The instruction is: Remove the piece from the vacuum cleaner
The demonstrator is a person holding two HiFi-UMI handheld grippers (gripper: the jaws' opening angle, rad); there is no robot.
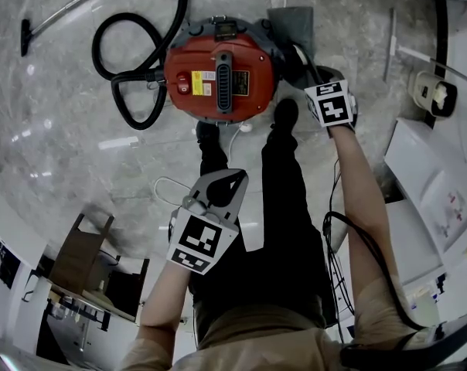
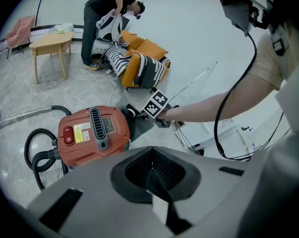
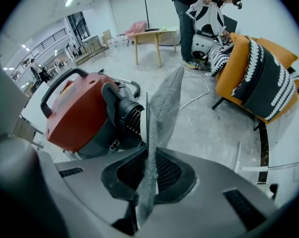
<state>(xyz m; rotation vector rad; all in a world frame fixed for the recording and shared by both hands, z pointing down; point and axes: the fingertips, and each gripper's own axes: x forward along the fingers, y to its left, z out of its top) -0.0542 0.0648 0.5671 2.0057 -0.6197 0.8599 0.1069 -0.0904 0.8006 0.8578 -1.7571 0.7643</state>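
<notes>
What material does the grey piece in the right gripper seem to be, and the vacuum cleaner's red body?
The grey piece: probably felt-like filter fabric, matte; its surface is dimpled and it looks thin where the right gripper pinches it. The red body: likely moulded plastic; smooth, rounded, with a soft sheen.

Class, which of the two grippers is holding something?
The right gripper: it pinches a thin grey perforated fabric sheet beside the red vacuum cleaner; the left gripper is shut on nothing.

Red vacuum cleaner (image 1: 250,59), black hose (image 1: 137,76), grey dotted piece (image 3: 164,108)
</notes>
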